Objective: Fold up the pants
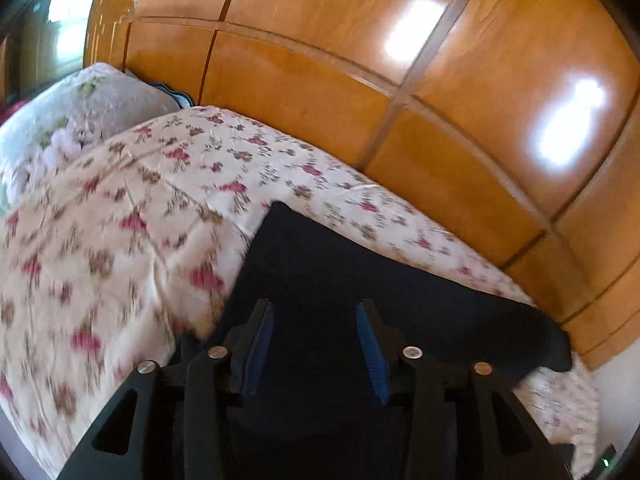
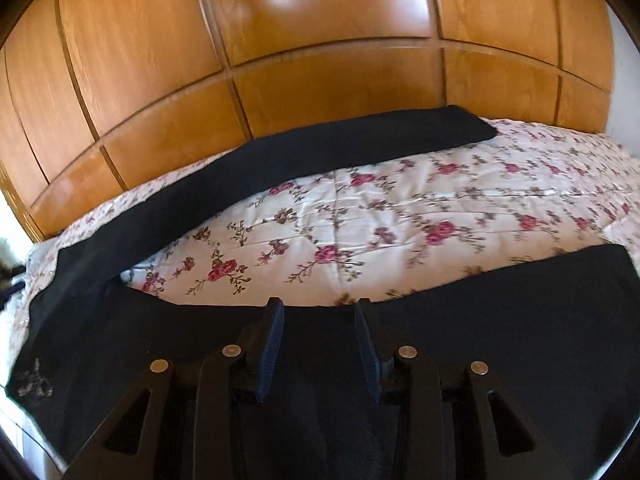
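The dark pants (image 2: 304, 160) lay spread on a bed covered by a floral bedspread (image 2: 400, 216), and that bedspread serves as the landmark here. In the right wrist view one leg ran along the far edge of the bedspread, close beside the wooden wardrobe (image 2: 280, 40), while the other leg crossed the near edge, leaving a patch of flowered cloth bare between them. The right hand-held gripper (image 2: 318, 312) hovered above the near leg with its jaws apart and nothing pinched between the blue pads (image 2: 272, 344); the cloth lay beneath them, released. In the left wrist view the left hand-held gripper (image 1: 316, 316) likewise stood with its jaws wide apart over dark fabric of the pants (image 1: 360, 264), gripping nothing. That fabric reached to the bedspread's (image 1: 120, 220) edge next to the wardrobe (image 1: 400, 100). A pale pillow (image 1: 80, 108) sat at the far left end of the bedspread. Both views were blurred.
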A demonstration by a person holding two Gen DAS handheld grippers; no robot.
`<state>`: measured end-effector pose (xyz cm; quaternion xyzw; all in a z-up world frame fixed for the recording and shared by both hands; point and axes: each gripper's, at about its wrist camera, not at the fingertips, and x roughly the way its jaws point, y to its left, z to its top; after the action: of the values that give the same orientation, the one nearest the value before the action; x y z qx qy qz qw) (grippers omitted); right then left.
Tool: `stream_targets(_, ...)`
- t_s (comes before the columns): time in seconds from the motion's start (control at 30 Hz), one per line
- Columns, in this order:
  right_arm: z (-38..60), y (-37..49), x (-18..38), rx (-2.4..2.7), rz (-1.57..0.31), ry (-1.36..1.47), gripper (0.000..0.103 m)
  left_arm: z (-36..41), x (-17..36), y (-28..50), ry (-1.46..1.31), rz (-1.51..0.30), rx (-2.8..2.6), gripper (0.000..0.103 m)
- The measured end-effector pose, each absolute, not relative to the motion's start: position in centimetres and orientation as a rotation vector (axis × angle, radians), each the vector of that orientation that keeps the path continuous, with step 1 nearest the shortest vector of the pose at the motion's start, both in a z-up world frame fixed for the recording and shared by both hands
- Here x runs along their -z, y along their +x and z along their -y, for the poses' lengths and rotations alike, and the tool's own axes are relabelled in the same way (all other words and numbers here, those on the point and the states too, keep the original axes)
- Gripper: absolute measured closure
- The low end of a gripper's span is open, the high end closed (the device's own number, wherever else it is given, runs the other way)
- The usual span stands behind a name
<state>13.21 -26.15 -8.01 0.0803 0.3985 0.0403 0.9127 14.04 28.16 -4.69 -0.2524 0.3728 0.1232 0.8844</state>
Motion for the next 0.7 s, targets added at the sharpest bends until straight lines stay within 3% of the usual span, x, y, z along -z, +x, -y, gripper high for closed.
stream_targets(0.2, 25.4, 13.2, 9.0, -0.090, -0.803, 0.133, 0.051, -30.5, 6.9, 19.6, -0.505, -0.821, -0.310, 0.047)
stream_targets(0.63, 25.5, 13.2, 9.5, -0.105, -0.793, 0.161, 0.046, -32.4, 10.1, 26.2, -0.517, -0.866, -0.304, 0.047)
stream_targets(0.67, 25.5, 13.3, 9.5, -0.107, -0.792, 0.163, 0.046, -32.4, 10.4, 26.5, -0.518, -0.867, -0.310, 0.049)
stream_targets(0.7, 25.5, 13.3, 9.5, -0.108, -0.792, 0.164, 0.046, -32.3, 10.5, 26.5, -0.511, -0.856, -0.324, 0.058)
